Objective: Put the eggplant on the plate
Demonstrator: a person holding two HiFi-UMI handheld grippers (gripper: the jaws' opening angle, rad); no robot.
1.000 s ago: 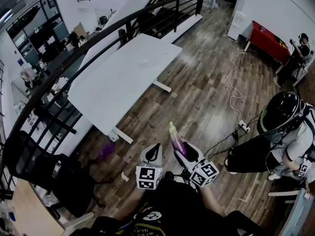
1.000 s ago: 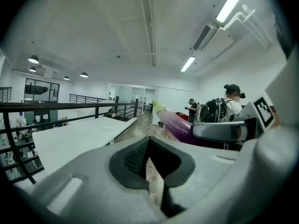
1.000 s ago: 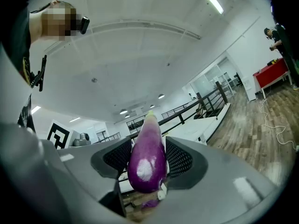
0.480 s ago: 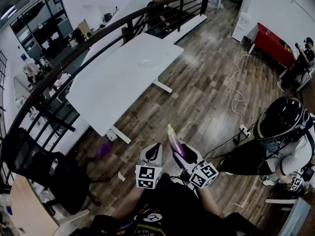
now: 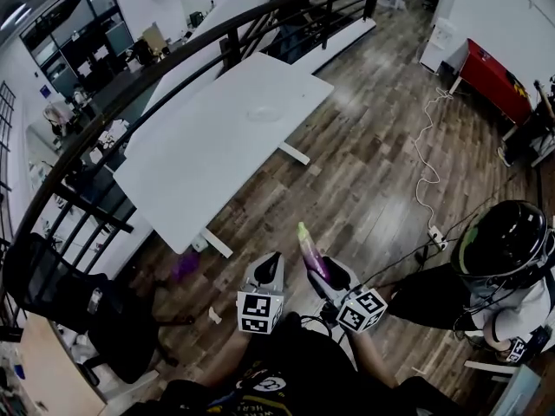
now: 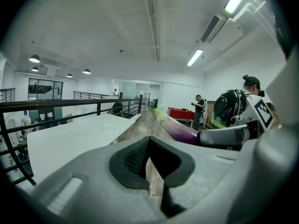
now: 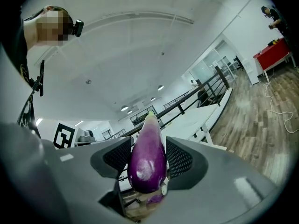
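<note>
Right gripper (image 7: 147,158): jaws clamped on the eggplant (image 7: 148,150), with a black pad (image 7: 116,159) pressed to each flank. The purple body sits between the pads. The green stem end sticks out past the jaw tips, away from the person. The eggplant is held in the air above the wood floor (image 5: 381,163), short of the near corner of the white surface (image 5: 217,146) and not touching it.

Left gripper (image 5: 268,265): jaws drawn in to a thin slit, nothing between them. It is held in the air just beside the right gripper, on its left, and also short of the surface's near corner.

Plate (image 5: 263,112): pale and shallow, hard to make out. It lies flat on the surface toward the far end, well apart from both grippers and from the eggplant.

The surface is long and runs away from the person alongside a dark railing (image 5: 227,46).

Other items, placed from the surface:
- A small purple thing (image 5: 185,265) lies on the floor by the near leg; what it is cannot be told.
- A black chair (image 5: 52,280) stands off the near left side.
- A pale cable (image 5: 425,167) trails across the floor to the right.
- A person in a dark helmet (image 5: 507,241) is well to the right.
- A red table (image 5: 490,76) stands farther right, against the wall.
</note>
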